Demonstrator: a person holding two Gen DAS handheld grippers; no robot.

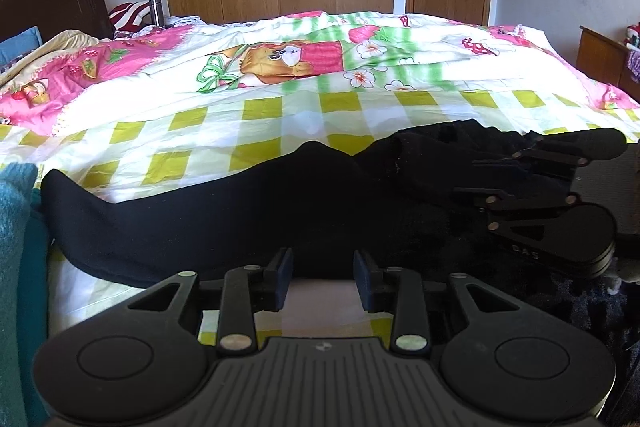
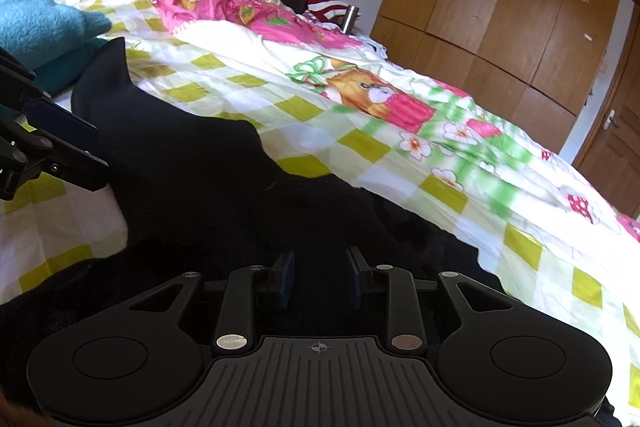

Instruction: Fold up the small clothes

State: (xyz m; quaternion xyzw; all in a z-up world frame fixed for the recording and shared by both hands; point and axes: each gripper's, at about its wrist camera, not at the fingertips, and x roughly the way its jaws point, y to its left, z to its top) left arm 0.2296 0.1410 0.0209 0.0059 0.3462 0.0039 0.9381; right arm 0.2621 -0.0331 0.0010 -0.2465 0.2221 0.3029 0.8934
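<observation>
Black garment [image 1: 224,219] folds indistinct; R gripper [image 1: 464,179] fingers hidden.

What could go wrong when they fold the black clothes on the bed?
The left tool is open over the bedsheet at the edge of the black garment; it might pinch the sheet too. The right tool is open above bunched black cloth, so it may grab several layers. The blue towel lies close and could get nudged.
</observation>
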